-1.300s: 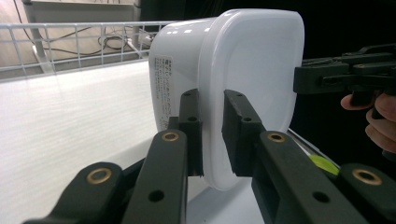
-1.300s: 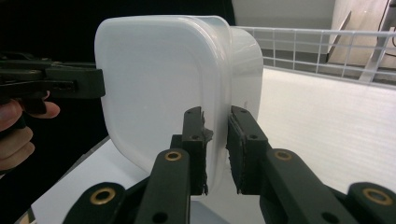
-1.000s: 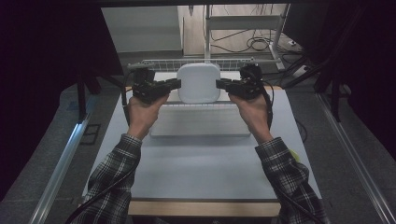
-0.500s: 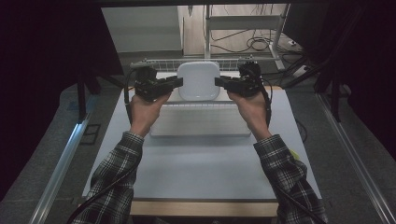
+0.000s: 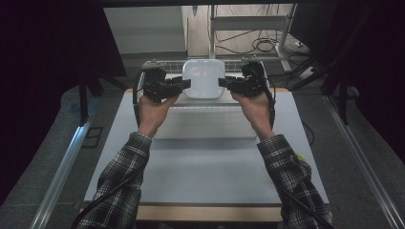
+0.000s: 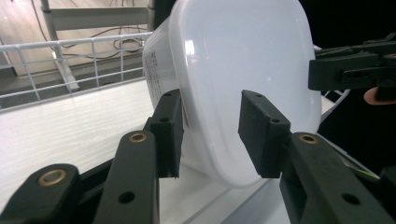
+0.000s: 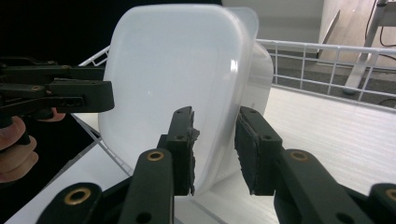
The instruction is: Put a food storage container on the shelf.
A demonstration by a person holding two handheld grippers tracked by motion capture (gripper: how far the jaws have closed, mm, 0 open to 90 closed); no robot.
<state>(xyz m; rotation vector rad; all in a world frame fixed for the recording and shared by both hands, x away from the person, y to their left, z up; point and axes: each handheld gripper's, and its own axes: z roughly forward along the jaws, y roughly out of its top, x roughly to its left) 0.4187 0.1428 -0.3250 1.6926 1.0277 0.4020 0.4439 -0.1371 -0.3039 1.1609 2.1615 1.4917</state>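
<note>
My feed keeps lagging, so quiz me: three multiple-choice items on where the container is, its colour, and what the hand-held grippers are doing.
1. Where is the plastic container?
A. at the far end of the table, by the wire rack
B. at the near table edge
C. on the floor

2. What colour is it?
A. red
B. translucent white
C. black

3. How do the two hand-held grippers stand?
A. both far from it
B. one lies on the table
C. one at each side, jaws straddling its rim

Answers:
1 A: it sits between the hands, next to the white wire rack.
2 B: both gripper views show milky white plastic.
3 C: the left hand-held gripper and the right hand-held gripper flank it, with the rim between their jaws.
</note>
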